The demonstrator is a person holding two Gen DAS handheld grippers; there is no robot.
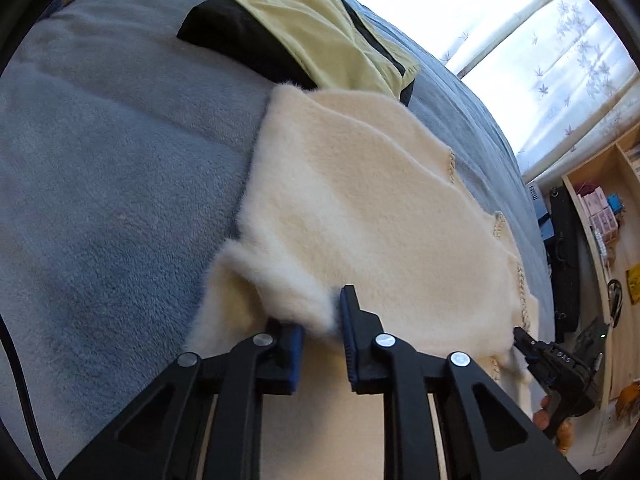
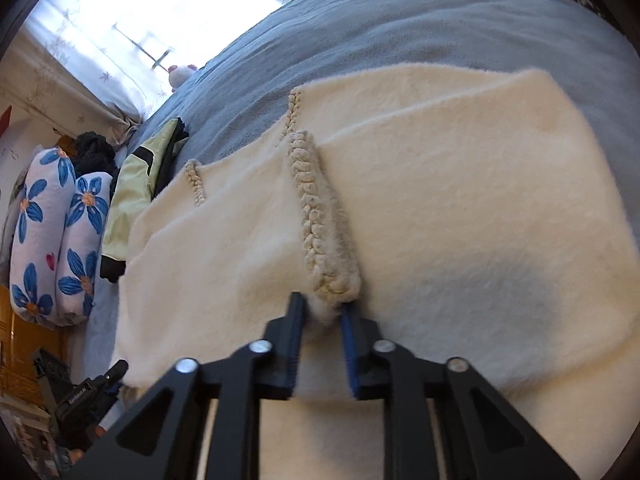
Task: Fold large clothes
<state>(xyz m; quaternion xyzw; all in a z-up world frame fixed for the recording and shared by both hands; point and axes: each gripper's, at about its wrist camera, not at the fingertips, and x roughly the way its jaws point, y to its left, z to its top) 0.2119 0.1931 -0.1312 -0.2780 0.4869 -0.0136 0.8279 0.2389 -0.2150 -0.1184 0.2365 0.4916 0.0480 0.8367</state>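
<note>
A fuzzy cream garment [image 1: 360, 200] lies spread flat on the blue-grey bed cover [image 1: 100, 160]. My left gripper [image 1: 320, 316] is shut on a raised fold at the garment's near left corner, with fleece bunched between the blue pads. In the right wrist view the same garment [image 2: 460, 220] shows a crocheted trim [image 2: 316, 220] that runs down to my right gripper [image 2: 322, 308], shut on the edge at the trim's near end. Each gripper shows in the other's view: the right gripper [image 1: 524, 340] at the garment's right edge, the left gripper [image 2: 116, 372] at its lower left corner.
A folded yellow-green and black jacket [image 1: 320, 32] lies on the bed beyond the cream garment. Two flowered pillows [image 2: 48, 240] and a dark bundle sit at the bed's far end. A curtained window [image 1: 540, 40] and wooden shelves [image 1: 600, 220] border the bed.
</note>
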